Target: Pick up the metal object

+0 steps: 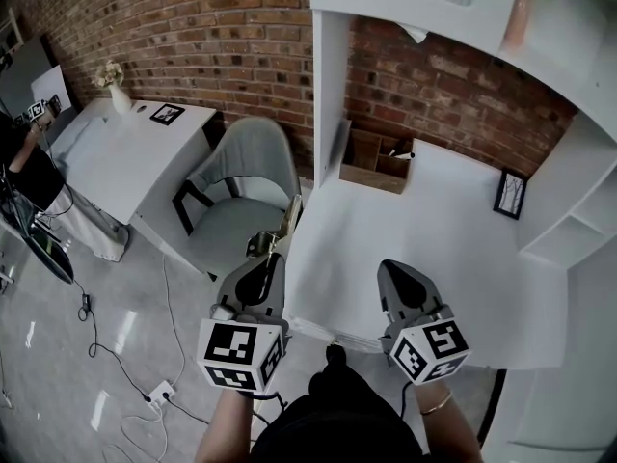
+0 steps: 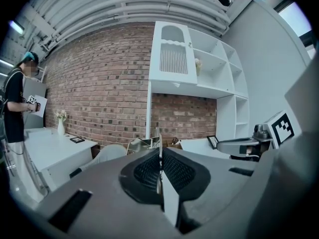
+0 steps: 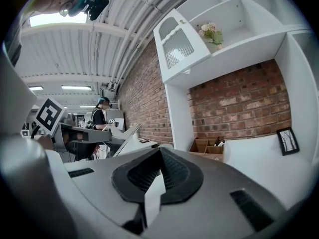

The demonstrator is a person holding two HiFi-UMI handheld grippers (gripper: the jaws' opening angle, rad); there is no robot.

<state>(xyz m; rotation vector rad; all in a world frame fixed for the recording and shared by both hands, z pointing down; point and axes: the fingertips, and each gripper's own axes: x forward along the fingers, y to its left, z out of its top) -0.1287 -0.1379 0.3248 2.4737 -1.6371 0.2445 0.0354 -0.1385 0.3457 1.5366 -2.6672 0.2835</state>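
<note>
The left tongs (image 1: 273, 258) pinched the thin brass-toned metal piece (image 1: 287, 220) at the white tabletop (image 1: 453, 249) edge, while the right tongs (image 1: 396, 270) hung closed and empty.

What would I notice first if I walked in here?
Two grey grippers sit low in the head view: the left gripper pinches a thin metal object, and the right gripper is shut and empty. Beyond them are a white desk and a red brick wall.

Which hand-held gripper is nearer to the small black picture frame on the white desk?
Right. The right hand-held gripper hovers over the desk's near part, below-left of the picture frame; the left hand-held gripper sits farther left, at the desk's left edge.
</note>
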